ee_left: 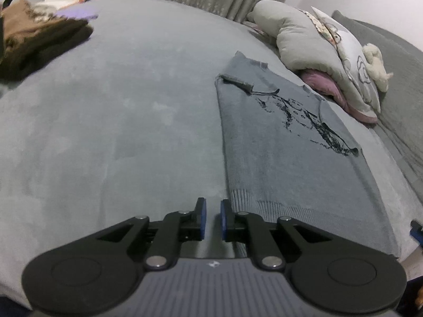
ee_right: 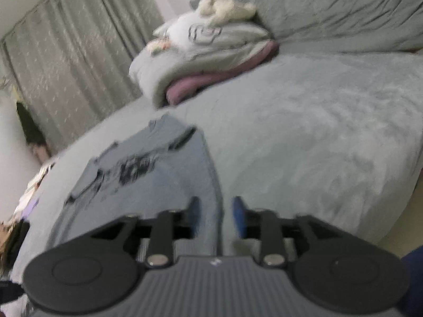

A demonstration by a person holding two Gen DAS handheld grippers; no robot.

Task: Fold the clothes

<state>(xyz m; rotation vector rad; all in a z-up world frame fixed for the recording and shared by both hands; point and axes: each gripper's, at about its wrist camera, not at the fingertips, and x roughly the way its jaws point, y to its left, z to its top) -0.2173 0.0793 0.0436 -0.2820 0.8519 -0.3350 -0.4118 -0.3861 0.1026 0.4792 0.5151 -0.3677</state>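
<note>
Two grippers hang low over a grey bedspread, neither one holding anything. From the left wrist camera, the left gripper has its blue pads parted by a narrow gap, with only bedspread showing between them; it sits just beside the left corner of the ribbed hem of a grey sweater. That sweater lies flat on the bed, folded into a long narrow strip with a dark printed design on its upper half, running from the near right edge away toward the far right. Beyond its far end is a heap of grey and white pillows with a purple cloth beneath and a small cream soft toy on top. At the far left lies a pile of brown clothes, well apart from the sweater. The right wrist view is blurred; the right gripper has its fingers clearly spread, straddling the sweater's right edge near the hem, though whether they touch the cloth cannot be told. Grey curtains hang behind the bed.
</note>
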